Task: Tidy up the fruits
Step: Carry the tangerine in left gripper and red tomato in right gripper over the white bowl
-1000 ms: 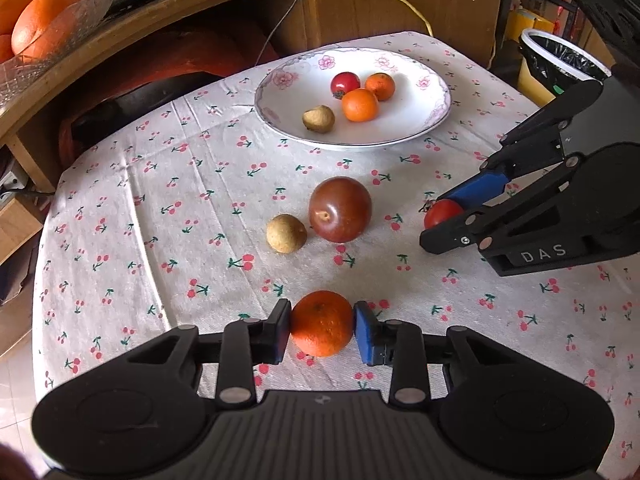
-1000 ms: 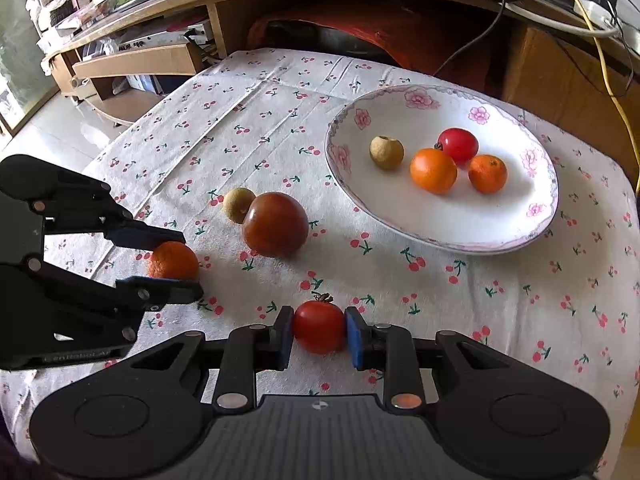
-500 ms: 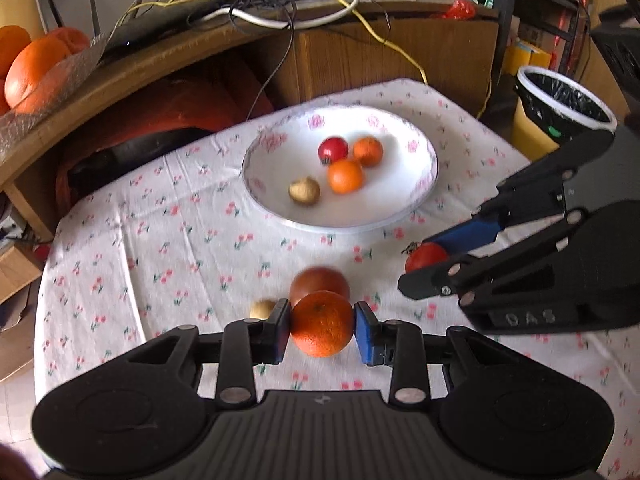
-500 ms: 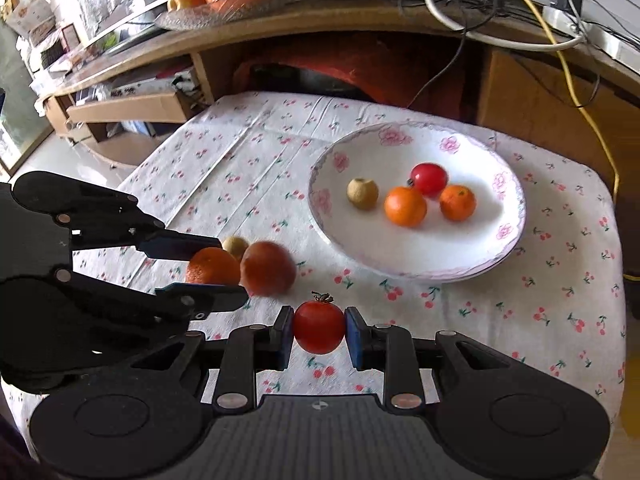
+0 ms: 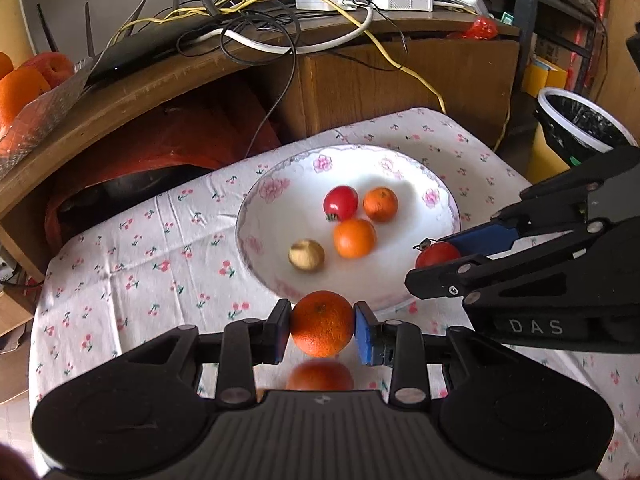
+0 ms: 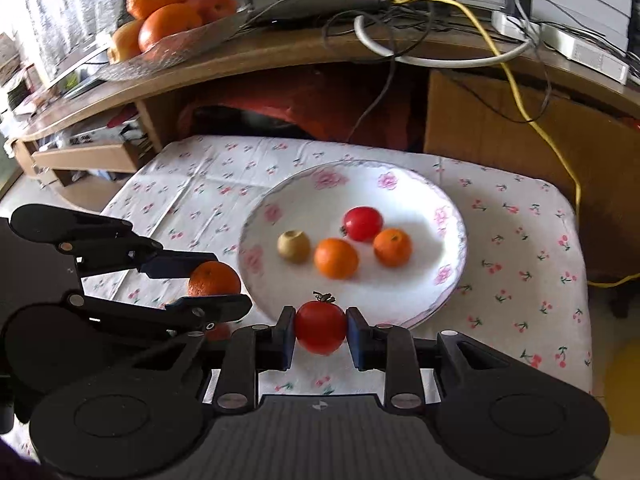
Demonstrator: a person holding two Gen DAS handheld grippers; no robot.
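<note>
Fruit rides in both grippers: the left gripper point(image 5: 322, 327) is clamped on an orange point(image 5: 322, 323), the right gripper point(image 6: 320, 333) on a tomato point(image 6: 320, 327), both lifted at the near rim of the flowered plate point(image 5: 440, 184). Four pieces already lie inside it. Round fruit could roll into these on release, or bounce off the sloped rim onto the tablecloth point(image 5: 132, 264). The two grippers, close together, may also collide.

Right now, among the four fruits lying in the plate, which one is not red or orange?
The small tan-brown fruit, on the left side of the plate. The other three there are one red tomato and two oranges.
</note>
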